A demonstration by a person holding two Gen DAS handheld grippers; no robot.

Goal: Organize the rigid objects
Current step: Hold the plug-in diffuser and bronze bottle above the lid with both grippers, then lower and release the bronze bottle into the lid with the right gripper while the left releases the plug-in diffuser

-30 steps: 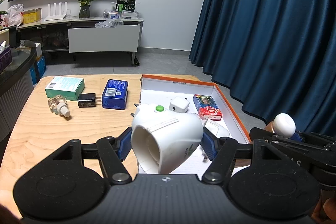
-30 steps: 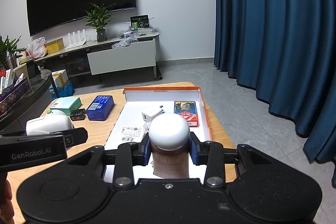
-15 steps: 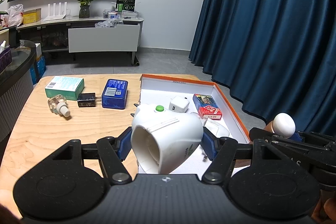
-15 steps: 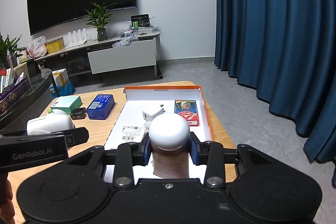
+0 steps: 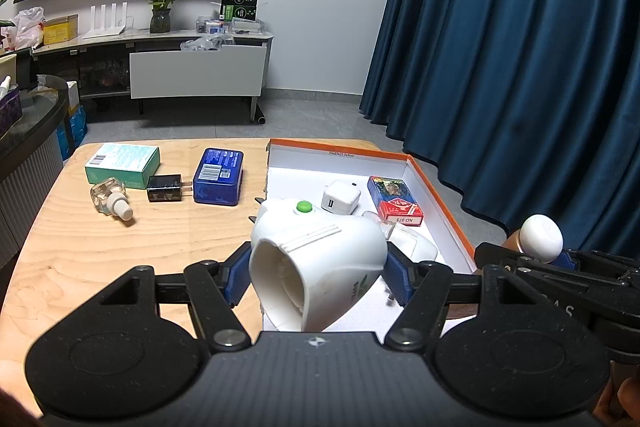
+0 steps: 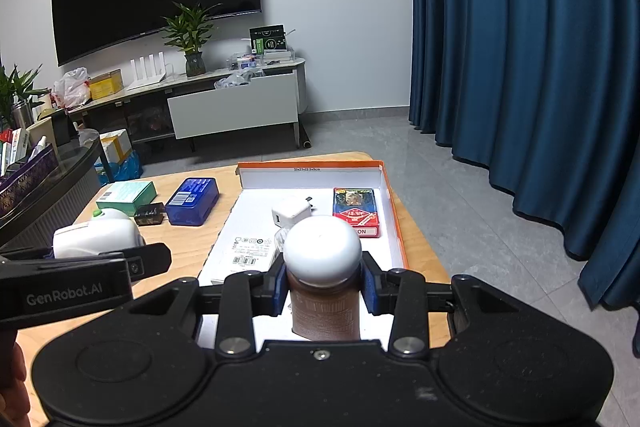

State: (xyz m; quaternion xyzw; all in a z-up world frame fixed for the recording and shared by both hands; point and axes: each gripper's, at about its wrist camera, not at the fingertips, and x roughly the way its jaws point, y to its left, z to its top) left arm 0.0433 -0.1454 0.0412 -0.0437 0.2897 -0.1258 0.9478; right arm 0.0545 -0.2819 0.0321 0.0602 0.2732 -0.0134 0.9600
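Jaws of the left gripper (image 5: pixel 316 277) were clenched on a white plug-in device (image 5: pixel 316 259) with a green button, its hollow end facing back toward the camera. Jaws of the right gripper (image 6: pixel 325 287) were clenched on a brown bottle (image 6: pixel 325 307) just under its round white cap. Both things hung above the near part of a shallow orange-edged box (image 5: pixel 436 187), open and white inside.

Ahead of the left jaws, inside the box, lay a white charger cube (image 5: pixel 341 197) and a pack of cards (image 5: pixel 394 201), close together. Off to the left of those jaws, on the wooden desk (image 5: pixel 100 251), sat a blue case (image 5: pixel 219 176), a black adapter (image 5: pixel 165 188), a teal carton (image 5: pixel 123 163) and a small clear bottle (image 5: pixel 110 198) on its side.

Judged risks: the device's rounded, smooth shell could twist or slip between the pads during lowering. Both grippers were close together, so they could knock into each other, or set their loads down on the charger cube.
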